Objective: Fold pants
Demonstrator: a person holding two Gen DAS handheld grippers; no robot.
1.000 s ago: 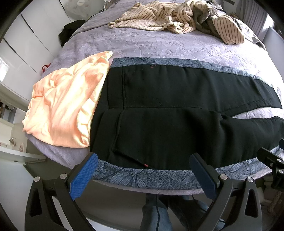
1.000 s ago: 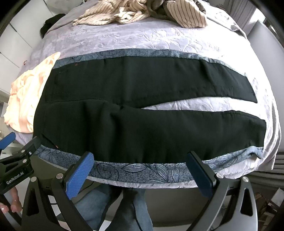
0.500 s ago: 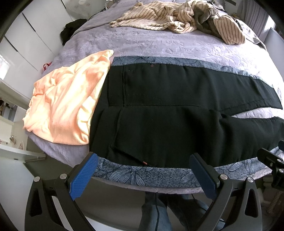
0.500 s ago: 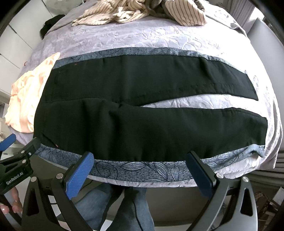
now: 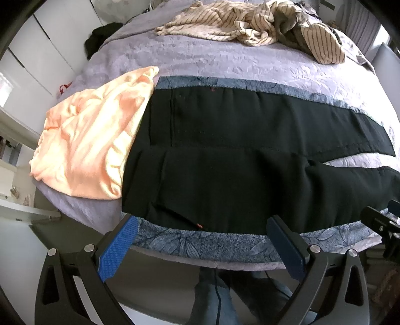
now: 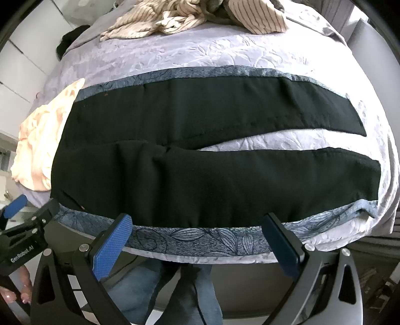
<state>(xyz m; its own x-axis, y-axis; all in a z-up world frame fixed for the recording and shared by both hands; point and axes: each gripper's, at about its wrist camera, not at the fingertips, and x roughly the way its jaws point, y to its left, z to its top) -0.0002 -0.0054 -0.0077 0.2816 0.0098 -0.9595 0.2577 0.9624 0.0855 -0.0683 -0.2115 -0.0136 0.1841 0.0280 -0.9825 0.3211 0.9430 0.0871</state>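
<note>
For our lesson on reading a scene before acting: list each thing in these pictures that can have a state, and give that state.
Pants: spread flat, unfolded, legs apart.
Peach garment: rumpled, beside the waistband.
Striped clothes: heaped at the far end.
Blue mat: flat under the pants.
Left gripper: open, holding nothing, at the near edge.
Right gripper: open, holding nothing, at the near edge.

A home bedroom: a bed (image 5: 250, 67) with an embossed lilac bedspread (image 6: 190, 55) fills both views, crumpled striped clothing (image 5: 250, 25) heaped at its far end, a peach garment (image 5: 87, 140) at its left edge, white wardrobe doors (image 5: 47, 50) alongside.
</note>
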